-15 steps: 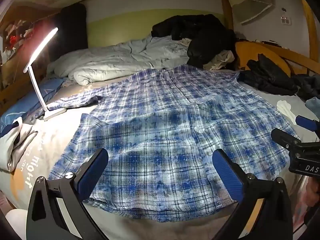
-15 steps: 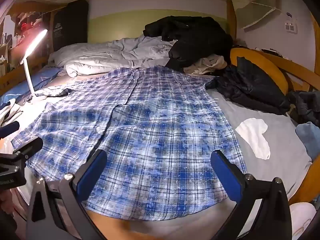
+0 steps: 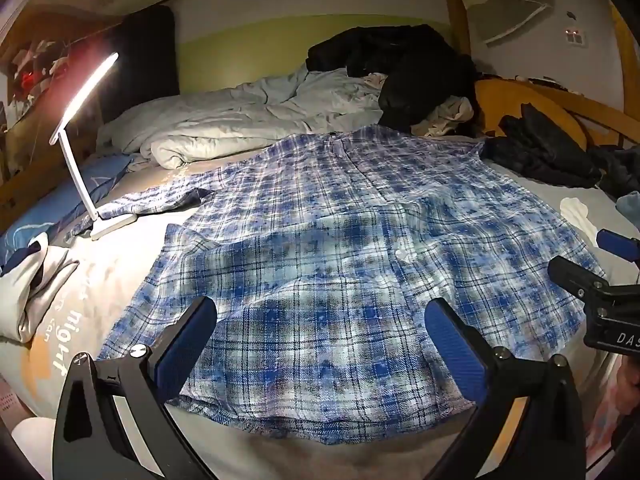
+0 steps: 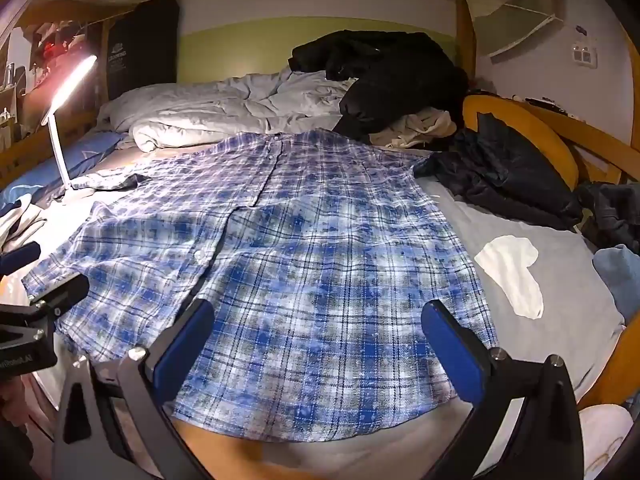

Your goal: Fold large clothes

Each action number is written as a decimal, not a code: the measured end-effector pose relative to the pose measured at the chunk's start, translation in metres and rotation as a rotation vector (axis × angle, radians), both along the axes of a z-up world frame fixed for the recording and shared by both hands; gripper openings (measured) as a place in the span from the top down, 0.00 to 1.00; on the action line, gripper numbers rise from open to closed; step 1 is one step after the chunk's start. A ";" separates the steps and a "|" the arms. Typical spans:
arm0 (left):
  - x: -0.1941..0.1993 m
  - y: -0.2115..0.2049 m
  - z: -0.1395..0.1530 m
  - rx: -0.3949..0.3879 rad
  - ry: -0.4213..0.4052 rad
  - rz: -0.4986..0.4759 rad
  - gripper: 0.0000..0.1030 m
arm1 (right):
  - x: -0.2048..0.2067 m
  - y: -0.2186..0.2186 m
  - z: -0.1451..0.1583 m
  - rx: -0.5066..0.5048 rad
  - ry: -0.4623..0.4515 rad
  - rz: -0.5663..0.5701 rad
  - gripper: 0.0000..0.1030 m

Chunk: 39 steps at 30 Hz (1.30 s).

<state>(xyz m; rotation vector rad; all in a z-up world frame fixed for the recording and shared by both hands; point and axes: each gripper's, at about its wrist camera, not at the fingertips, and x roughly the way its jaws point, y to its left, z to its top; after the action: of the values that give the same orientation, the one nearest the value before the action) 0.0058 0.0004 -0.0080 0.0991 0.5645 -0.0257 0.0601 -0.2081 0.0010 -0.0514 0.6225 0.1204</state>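
You are hovering left gripper (image 3: pixel 320 344) and right gripper (image 4: pixel 318 340), jaws spread wide, gripping nothing. Blue plaid shirt (image 3: pixel 352 248) is lying flat, front up, on bed (image 4: pixel 560 264). Folding not yet begun, likely. Next: be lowering to hem corners, pinching single edge.

The left gripper (image 3: pixel 320 340) has its jaws fully apart, and nothing is between the two blue pads (image 3: pixel 188 340). It points forward and tilts somewhat downward. The right gripper (image 4: pixel 320 340) stands in the same way: the jaws are wide apart, nothing is between them, and it also tilts downward. The two grippers are side by side and apart from each other. Each one appears at the edge of the other's view: the right gripper at the right edge, the left gripper at the left edge.
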 end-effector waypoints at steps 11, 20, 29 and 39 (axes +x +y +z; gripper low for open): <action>-0.005 -0.002 0.007 0.002 -0.034 -0.005 0.00 | 0.000 0.000 0.001 -0.003 -0.001 -0.005 0.00; -0.006 -0.002 0.006 0.007 -0.033 -0.002 0.00 | -0.001 -0.001 0.001 -0.011 -0.003 -0.005 0.00; -0.006 -0.002 0.004 0.006 -0.018 -0.010 0.00 | 0.000 0.000 0.001 -0.015 0.000 -0.006 0.00; -0.007 -0.009 0.007 0.051 -0.035 -0.025 0.00 | -0.002 -0.002 0.002 -0.008 -0.011 0.002 0.00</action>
<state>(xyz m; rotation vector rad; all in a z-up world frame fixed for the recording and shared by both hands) -0.0015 -0.0089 -0.0014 0.1561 0.5295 -0.0339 0.0584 -0.2099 0.0028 -0.0610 0.6118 0.1198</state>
